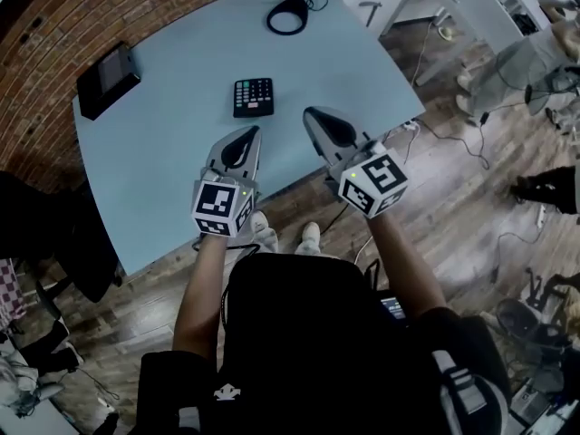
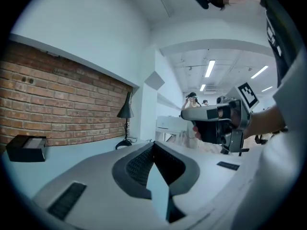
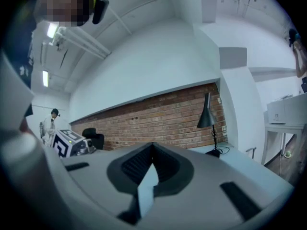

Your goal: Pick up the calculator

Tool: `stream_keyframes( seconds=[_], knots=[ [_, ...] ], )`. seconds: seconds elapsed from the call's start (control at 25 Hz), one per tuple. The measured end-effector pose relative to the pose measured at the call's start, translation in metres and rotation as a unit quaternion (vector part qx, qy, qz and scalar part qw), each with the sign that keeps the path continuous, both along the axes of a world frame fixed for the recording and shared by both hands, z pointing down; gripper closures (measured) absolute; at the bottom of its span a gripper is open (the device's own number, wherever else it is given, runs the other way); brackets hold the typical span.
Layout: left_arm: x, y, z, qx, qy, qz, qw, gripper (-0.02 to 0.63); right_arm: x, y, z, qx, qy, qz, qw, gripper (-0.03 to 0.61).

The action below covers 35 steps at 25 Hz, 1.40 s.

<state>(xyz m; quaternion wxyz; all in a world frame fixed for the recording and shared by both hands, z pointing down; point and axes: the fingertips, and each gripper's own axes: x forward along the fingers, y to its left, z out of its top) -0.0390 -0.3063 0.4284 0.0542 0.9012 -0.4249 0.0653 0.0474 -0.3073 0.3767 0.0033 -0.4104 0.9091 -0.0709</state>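
The small black rectangular calculator (image 1: 253, 96) lay flat on the pale blue tabletop (image 1: 172, 161), just beyond both grippers and touched by neither. The left gripper (image 1: 247, 134) hung over the table's near part, its grey jaws pressed together with nothing between them. The right gripper (image 1: 313, 114) hung beside it, its jaws likewise closed tip to tip and empty. A black box (image 1: 108, 79) sat near the brick wall.
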Motion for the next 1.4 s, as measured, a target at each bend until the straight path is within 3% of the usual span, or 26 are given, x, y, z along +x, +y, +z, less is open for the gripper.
stream_keyframes(
  seconds=[0.28, 0.56, 0.88, 1.0, 1.16, 1.4],
  knots=[
    [-0.001, -0.030, 0.044, -0.017, -0.068, 0.063, 0.9955, 0.604, -0.010, -0.013, 0.011, -0.017, 0.007, 0.034, 0.999, 0.574],
    [-0.001, -0.052, 0.114, -0.034, -0.183, 0.121, 0.9751, 0.604, -0.010, -0.024, 0.028, -0.039, 0.016, 0.069, 0.997, 0.574],
    [-0.001, -0.078, 0.175, -0.048, -0.304, 0.180, 0.9343, 0.589, -0.006, -0.031, 0.042, -0.059, 0.020, 0.110, 0.992, 0.574],
    [0.002, -0.087, 0.187, -0.034, -0.343, 0.194, 0.9183, 0.510, -0.003, -0.034, 0.049, -0.069, 0.019, 0.124, 0.990, 0.574],
    [0.007, -0.092, 0.199, -0.003, -0.400, 0.211, 0.8917, 0.456, -0.001, -0.033, 0.060, -0.084, 0.018, 0.139, 0.987, 0.574],
    [0.004, -0.097, 0.232, 0.015, -0.472, 0.240, 0.8482, 0.453, -0.005, -0.033, 0.074, -0.099, 0.028, 0.144, 0.984, 0.574]
  ],
)
